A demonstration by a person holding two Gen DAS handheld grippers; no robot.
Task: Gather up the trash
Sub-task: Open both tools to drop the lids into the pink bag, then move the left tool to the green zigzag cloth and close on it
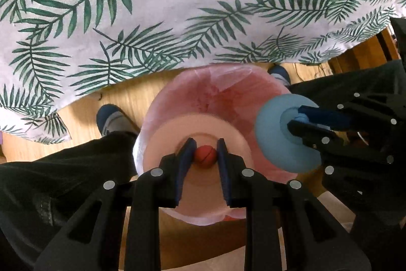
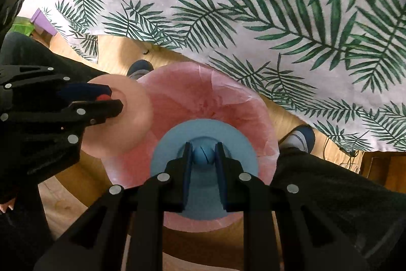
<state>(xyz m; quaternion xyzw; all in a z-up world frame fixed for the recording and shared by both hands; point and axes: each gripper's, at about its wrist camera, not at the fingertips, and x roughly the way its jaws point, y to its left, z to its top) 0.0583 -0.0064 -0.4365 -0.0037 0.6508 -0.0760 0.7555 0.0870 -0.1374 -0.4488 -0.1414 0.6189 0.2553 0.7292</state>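
Note:
My left gripper (image 1: 205, 153) is shut on the red knob (image 1: 205, 155) of a peach disc-shaped piece (image 1: 162, 141); it also shows in the right wrist view (image 2: 127, 116). My right gripper (image 2: 204, 155) is shut on the blue knob (image 2: 203, 156) of a light-blue disc-shaped piece (image 2: 165, 159), which also shows in the left wrist view (image 1: 271, 133). Both pieces hang above the open mouth of a bin lined with a pink bag (image 1: 228, 98), which also shows in the right wrist view (image 2: 203, 98). The left gripper in the right wrist view (image 2: 111, 100) is to the left of mine.
A table with a white palm-leaf cloth (image 1: 152, 4) stands just beyond the bin. The person's dark trouser legs and blue shoes (image 1: 111, 118) flank the bin on a wooden floor (image 2: 121, 52). A purple object (image 2: 43, 22) sits far left.

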